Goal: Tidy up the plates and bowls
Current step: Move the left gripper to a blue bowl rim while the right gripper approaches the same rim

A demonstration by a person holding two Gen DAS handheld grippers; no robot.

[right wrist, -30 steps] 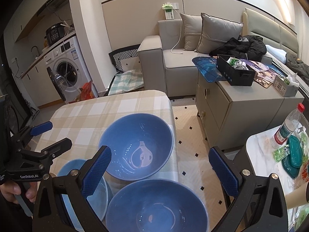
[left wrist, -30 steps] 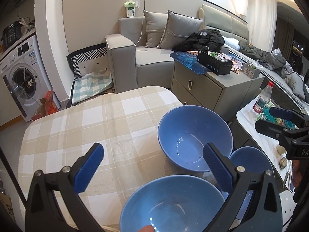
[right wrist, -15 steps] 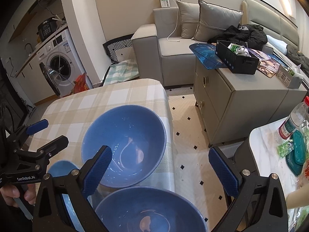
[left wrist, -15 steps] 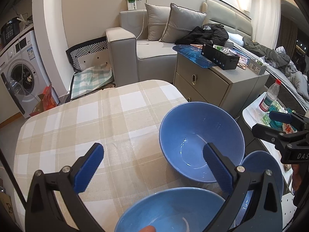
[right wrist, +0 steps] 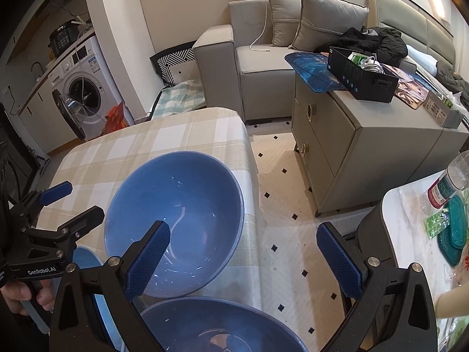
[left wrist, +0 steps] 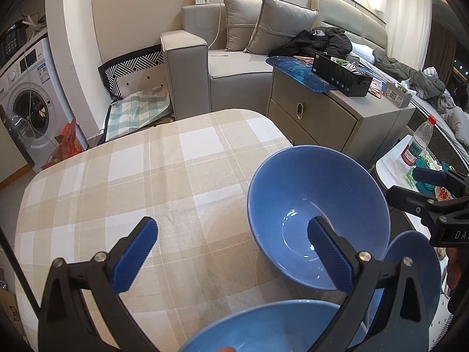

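Beige checked cloth covered the tabletop (left wrist: pixel 123 182) in a living room with a grey sofa (left wrist: pixel 234 67) behind. My left gripper (left wrist: pixel 231 252) hovered with its fingers spread wide, holding nothing. My right gripper (right wrist: pixel 243 256) was likewise spread and empty. Between them a large blue bowl (right wrist: pixel 176 205) sat near the tabletop's right edge, a second blue bowl (right wrist: pixel 219 322) nearer me, a smaller blue dish (left wrist: pixel 416 264) just beside them.

I count three blue bowls: far bowl (left wrist: pixel 318 205), near bowl (left wrist: pixel 263 328), right-hand bowl (left wrist: pixel 422 267). I count two cushions (left wrist: pixel 263 23) on one sofa (left wrist: pixel 217 67). One washing machine (right wrist: pixel 85 88). One water bottle (left wrist: pixel 417 143).
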